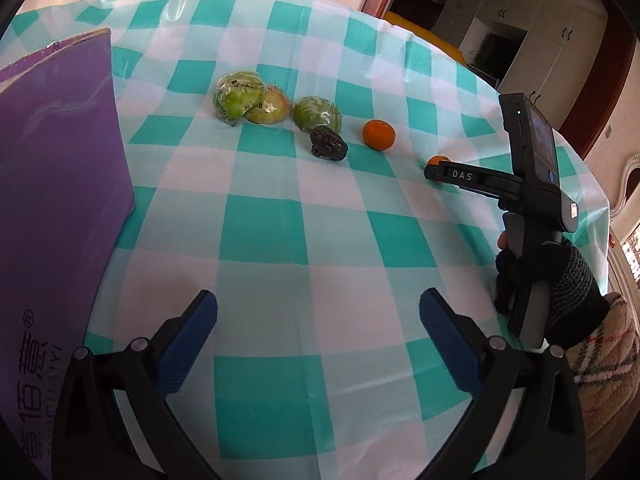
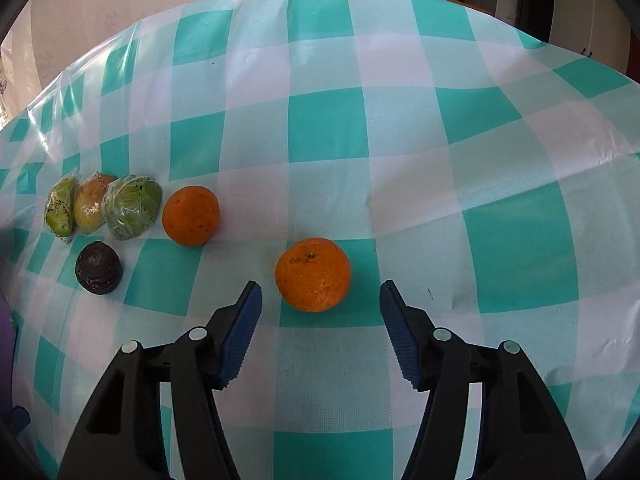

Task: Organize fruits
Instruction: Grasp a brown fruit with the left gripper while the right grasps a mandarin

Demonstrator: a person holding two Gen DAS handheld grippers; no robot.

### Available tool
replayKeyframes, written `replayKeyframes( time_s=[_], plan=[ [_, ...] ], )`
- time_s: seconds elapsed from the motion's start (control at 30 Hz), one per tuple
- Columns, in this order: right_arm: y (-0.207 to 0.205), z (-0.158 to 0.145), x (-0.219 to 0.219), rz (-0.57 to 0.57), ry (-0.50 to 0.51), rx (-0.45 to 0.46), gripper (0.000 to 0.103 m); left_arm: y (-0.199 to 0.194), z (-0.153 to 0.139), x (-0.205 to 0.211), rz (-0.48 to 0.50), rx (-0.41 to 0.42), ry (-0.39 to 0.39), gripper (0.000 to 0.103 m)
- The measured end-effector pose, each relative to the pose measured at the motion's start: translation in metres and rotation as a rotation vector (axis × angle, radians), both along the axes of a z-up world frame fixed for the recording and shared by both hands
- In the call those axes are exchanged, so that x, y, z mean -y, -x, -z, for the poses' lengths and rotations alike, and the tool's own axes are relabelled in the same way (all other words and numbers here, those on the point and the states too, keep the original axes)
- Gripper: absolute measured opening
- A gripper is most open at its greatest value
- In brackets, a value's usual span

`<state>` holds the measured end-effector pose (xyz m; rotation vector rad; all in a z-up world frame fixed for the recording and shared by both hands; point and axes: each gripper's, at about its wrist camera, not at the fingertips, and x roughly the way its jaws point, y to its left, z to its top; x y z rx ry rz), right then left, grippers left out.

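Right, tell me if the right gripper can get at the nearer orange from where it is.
Probably yes. The right gripper has its jaws open wider than the nearer orange, which sits just ahead of them on the tablecloth, with nothing between.

Open checked tablecloth [image 1: 304, 216] is left between the spread left gripper [image 1: 318, 312] and the fruit row, with a purple box [image 1: 60, 168] walling off the left side. The gap of the right gripper [image 2: 320, 300] is faced by one orange [image 2: 313, 275]; bare cloth is seen to its right, while a second orange [image 2: 191, 215] and a dark fruit [image 2: 98, 267] crowd the left.
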<state>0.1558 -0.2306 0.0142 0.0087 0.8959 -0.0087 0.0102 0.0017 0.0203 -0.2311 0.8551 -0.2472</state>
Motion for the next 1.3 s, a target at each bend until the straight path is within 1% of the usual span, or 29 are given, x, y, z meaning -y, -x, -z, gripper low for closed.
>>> replayKeyframes(
  time_s=[0.13, 0.17, 0.23, 0.37, 0.4, 0.5, 0.57, 0.63, 0.67, 0.73, 0.8, 0.83, 0.87, 0.93, 1.0, 1.13, 1.3],
  plan=[
    [0.001, 0.001, 0.002, 0.006, -0.012, 0.001, 0.041, -0.021, -0.002, 0.002, -0.036, 0.012, -0.012, 0.101],
    [0.001, 0.001, 0.003, 0.012, -0.012, 0.004, 0.036, -0.027, -0.002, 0.004, -0.043, 0.011, -0.012, 0.101],
    [0.002, 0.001, 0.004, 0.019, -0.017, 0.005, 0.036, -0.041, -0.004, 0.008, -0.053, 0.017, -0.011, 0.101],
    [0.004, -0.002, 0.002, 0.012, -0.013, 0.02, 0.035, -0.083, -0.006, 0.024, -0.069, 0.035, -0.058, 0.101],
    [-0.001, -0.003, 0.003, 0.014, -0.014, 0.02, 0.035, -0.094, -0.007, 0.026, -0.079, 0.035, -0.064, 0.101],
    [-0.002, 0.0, 0.004, 0.02, -0.027, 0.005, 0.035, -0.127, -0.004, 0.038, -0.074, 0.01, -0.106, 0.101],
    [0.0, 0.0, 0.006, 0.021, -0.03, 0.003, 0.035, -0.145, -0.001, 0.048, -0.045, -0.014, -0.14, 0.101],
    [0.0, 0.0, 0.005, 0.02, -0.019, 0.001, 0.035, -0.159, 0.002, 0.059, -0.014, -0.039, -0.173, 0.095],
    [-0.001, -0.001, 0.004, 0.019, -0.013, 0.0, 0.035, -0.165, 0.005, 0.062, -0.006, -0.051, -0.187, 0.084],
    [-0.003, 0.0, 0.002, 0.019, -0.014, -0.001, 0.035, -0.172, 0.005, 0.065, -0.016, -0.048, -0.224, 0.076],
    [-0.007, 0.0, 0.0, 0.017, -0.02, -0.001, 0.035, -0.171, 0.005, 0.068, -0.024, -0.038, -0.268, 0.051],
    [-0.008, 0.0, 0.0, 0.017, -0.021, -0.001, 0.035, -0.168, 0.004, 0.068, -0.019, -0.029, -0.268, 0.043],
    [-0.008, 0.0, 0.001, 0.017, -0.021, -0.001, 0.035, -0.165, 0.004, 0.067, -0.009, -0.025, -0.261, 0.039],
    [-0.009, 0.0, 0.001, 0.017, -0.02, -0.001, 0.035, -0.156, 0.002, 0.064, -0.007, -0.019, -0.238, 0.039],
    [-0.009, 0.0, 0.001, 0.017, -0.022, -0.002, 0.035, -0.142, -0.001, 0.057, -0.031, -0.003, -0.216, 0.038],
    [-0.009, 0.001, 0.003, 0.017, -0.025, -0.002, 0.035, -0.093, -0.008, 0.037, -0.071, 0.033, -0.163, 0.038],
    [-0.008, 0.0, 0.007, 0.028, -0.029, -0.001, 0.035, -0.034, -0.005, 0.012, -0.11, 0.04, -0.107, 0.038]
  ],
)
